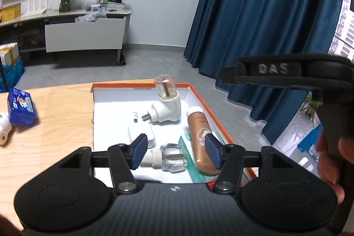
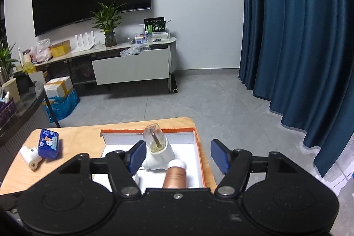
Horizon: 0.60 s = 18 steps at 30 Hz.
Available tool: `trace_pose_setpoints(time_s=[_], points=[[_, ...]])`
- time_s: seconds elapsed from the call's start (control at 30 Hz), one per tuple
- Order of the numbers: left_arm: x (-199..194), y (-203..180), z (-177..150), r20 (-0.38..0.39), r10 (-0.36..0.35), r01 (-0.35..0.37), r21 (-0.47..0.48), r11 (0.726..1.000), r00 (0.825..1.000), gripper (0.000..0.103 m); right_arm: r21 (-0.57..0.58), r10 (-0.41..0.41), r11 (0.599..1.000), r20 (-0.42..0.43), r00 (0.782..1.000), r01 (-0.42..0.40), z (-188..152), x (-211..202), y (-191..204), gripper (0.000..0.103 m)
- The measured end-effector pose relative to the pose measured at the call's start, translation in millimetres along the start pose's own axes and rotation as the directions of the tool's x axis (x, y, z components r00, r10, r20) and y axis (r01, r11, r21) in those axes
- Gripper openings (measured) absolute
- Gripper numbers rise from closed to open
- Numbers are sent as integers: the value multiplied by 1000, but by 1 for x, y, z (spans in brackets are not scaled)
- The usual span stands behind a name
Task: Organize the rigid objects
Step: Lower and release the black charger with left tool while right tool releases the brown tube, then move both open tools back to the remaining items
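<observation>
An orange-rimmed white box (image 1: 199,98) sits on the wooden table. In it lie a white plug-in vaporizer with a clear bulb (image 1: 167,103), a white adapter (image 1: 140,133), a small clear bottle with a white cap (image 1: 168,157), a bronze bottle (image 1: 199,136) and a green packet (image 1: 188,143). My left gripper (image 1: 177,153) is open and empty above the clear bottle. My right gripper (image 2: 179,157) is open and empty above the box (image 2: 198,147), over the vaporizer (image 2: 156,147) and bronze bottle (image 2: 174,176).
A blue tissue pack (image 1: 21,108) and a white vaporizer (image 1: 4,131) lie on the table's left part; both show in the right wrist view too, the pack (image 2: 48,143) and the vaporizer (image 2: 29,157). Blue curtains (image 2: 298,37) hang at right. The other gripper's body (image 1: 298,81) is at right.
</observation>
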<state>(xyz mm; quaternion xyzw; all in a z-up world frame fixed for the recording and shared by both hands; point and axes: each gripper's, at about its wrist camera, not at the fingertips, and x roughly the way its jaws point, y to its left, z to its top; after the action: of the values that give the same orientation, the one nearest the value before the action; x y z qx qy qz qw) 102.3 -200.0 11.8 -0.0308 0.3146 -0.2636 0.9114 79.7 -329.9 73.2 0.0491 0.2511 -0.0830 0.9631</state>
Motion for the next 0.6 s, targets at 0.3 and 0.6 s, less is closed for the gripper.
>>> trace_pose_setpoints(time_s=[0.3, 0.6], points=[[-22, 39, 13, 33, 116, -114, -58, 992, 993, 67, 5, 40, 999, 11, 999, -40, -1, -13, 11, 81], [-58, 90, 20, 53, 260, -254, -97, 962, 964, 69, -27, 123, 992, -15, 992, -124, -3, -9, 56, 81]])
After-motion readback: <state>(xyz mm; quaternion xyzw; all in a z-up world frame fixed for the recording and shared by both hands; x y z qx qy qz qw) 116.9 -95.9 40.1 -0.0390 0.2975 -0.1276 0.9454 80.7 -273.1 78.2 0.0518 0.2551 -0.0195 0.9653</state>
